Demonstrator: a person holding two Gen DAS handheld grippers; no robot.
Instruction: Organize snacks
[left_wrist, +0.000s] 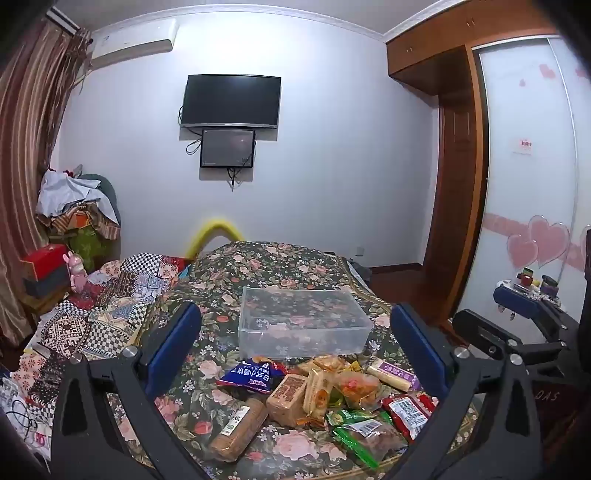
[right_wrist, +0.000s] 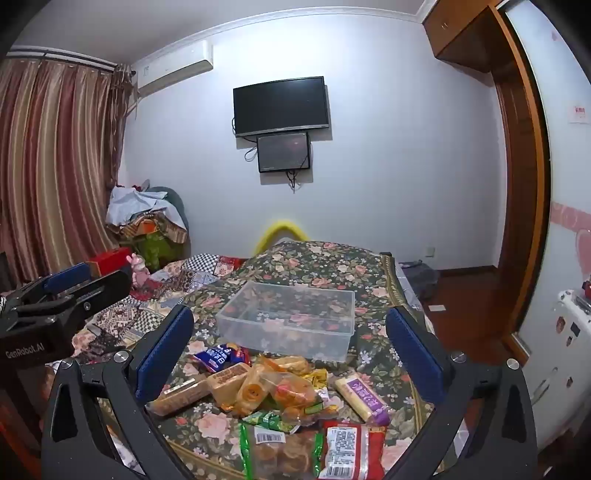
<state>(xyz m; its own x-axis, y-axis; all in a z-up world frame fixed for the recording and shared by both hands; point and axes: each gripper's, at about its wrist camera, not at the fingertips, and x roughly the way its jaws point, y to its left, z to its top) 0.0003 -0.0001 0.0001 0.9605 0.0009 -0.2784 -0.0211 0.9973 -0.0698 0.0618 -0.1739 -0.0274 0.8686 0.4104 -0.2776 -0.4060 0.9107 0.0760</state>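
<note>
Bedroom, floral bedspread: loose snack pile with clear plastic box set just behind it.

Snacks, all lying on the spread in front of the box, none inside it: blue packet; brown biscuit pack; long tan bar; purple-labelled stick; red packet; green-edged bag of round pastries. Left gripper: blue-padded jaws spread wide, holding nothing, above the pile. Right gripper: likewise spread wide and unloaded, over the pile's near side. Background: wall-mounted television, striped curtains, wooden wardrobe.
</note>
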